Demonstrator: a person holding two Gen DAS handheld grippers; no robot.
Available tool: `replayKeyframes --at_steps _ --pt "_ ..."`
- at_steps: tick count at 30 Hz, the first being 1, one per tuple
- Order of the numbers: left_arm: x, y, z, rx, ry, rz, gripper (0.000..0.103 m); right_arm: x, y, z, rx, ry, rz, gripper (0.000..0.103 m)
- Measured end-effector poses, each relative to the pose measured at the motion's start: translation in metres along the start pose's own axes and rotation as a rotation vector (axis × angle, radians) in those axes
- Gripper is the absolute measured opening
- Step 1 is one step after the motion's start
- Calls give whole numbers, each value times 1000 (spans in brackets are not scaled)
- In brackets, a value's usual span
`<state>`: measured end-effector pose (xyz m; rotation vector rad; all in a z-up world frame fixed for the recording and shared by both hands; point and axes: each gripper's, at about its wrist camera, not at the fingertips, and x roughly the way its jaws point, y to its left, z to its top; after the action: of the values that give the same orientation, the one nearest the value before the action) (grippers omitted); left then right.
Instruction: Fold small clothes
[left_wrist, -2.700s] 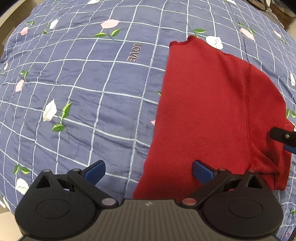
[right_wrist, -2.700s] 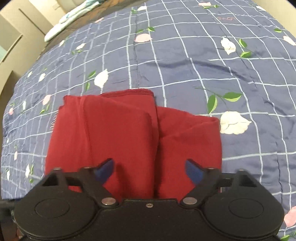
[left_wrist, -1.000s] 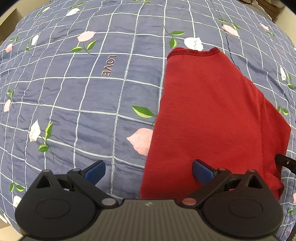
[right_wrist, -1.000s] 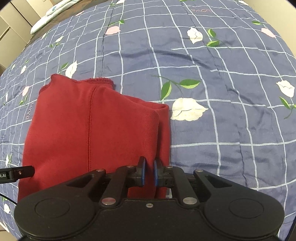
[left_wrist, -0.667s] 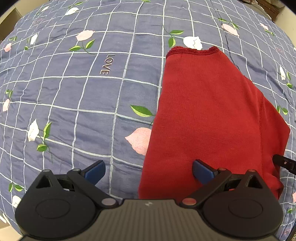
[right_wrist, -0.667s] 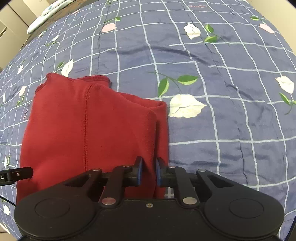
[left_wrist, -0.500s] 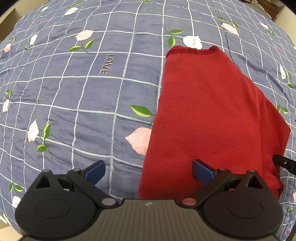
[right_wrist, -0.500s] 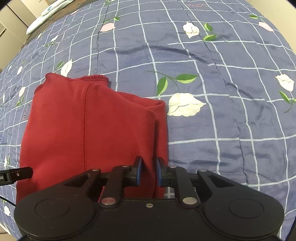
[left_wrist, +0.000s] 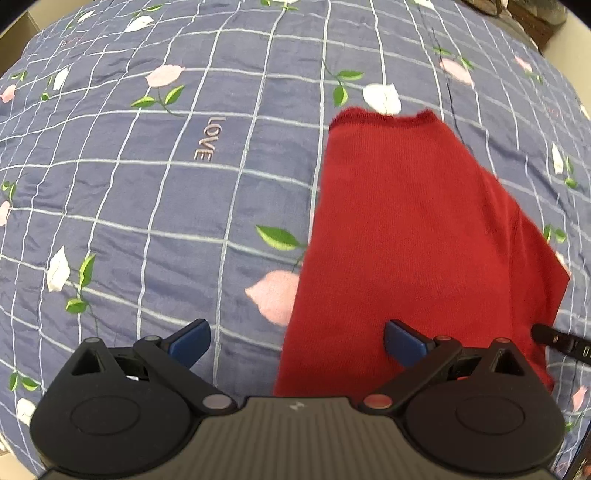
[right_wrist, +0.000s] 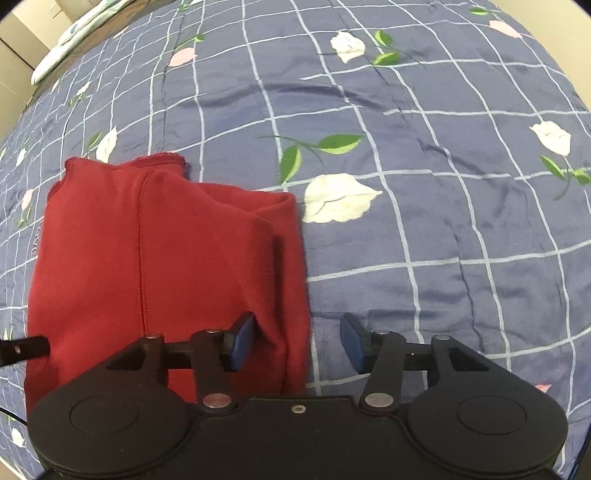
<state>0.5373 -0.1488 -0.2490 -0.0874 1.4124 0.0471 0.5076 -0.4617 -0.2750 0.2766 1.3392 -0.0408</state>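
Lying folded, red garment (left_wrist: 413, 236) long axis pointing away | left gripper (left_wrist: 297, 338) wide | right gripper (right_wrist: 297, 341) spread, empty

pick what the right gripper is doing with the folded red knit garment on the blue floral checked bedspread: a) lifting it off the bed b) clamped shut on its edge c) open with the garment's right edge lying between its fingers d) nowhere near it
c: the right gripper has its blue pads spread apart, and the folded red knit garment lies flat on the blue floral checked bedspread with its right edge between them.
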Motion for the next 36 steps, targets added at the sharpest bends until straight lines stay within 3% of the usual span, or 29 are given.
replayKeyframes --at_steps 6,11,15,27,32,36 --pt "2 4 16 3 -17 9 102 0 2 0 20 -3 0 56" --pt "13 -2 19 59 0 28 102 -5 4 2 55 -11 68 70" --pt "17 -4 20 59 15 14 102 -4 10 4 55 -1 109 72" --pt "22 -7 23 59 42 -12 102 11 6 3 122 37 125 78" --pt "20 -11 24 58 55 -51 93 5 11 0 96 24 135 55" --pt "15 -14 24 61 56 -82 79 -2 17 -1 75 8 121 40"
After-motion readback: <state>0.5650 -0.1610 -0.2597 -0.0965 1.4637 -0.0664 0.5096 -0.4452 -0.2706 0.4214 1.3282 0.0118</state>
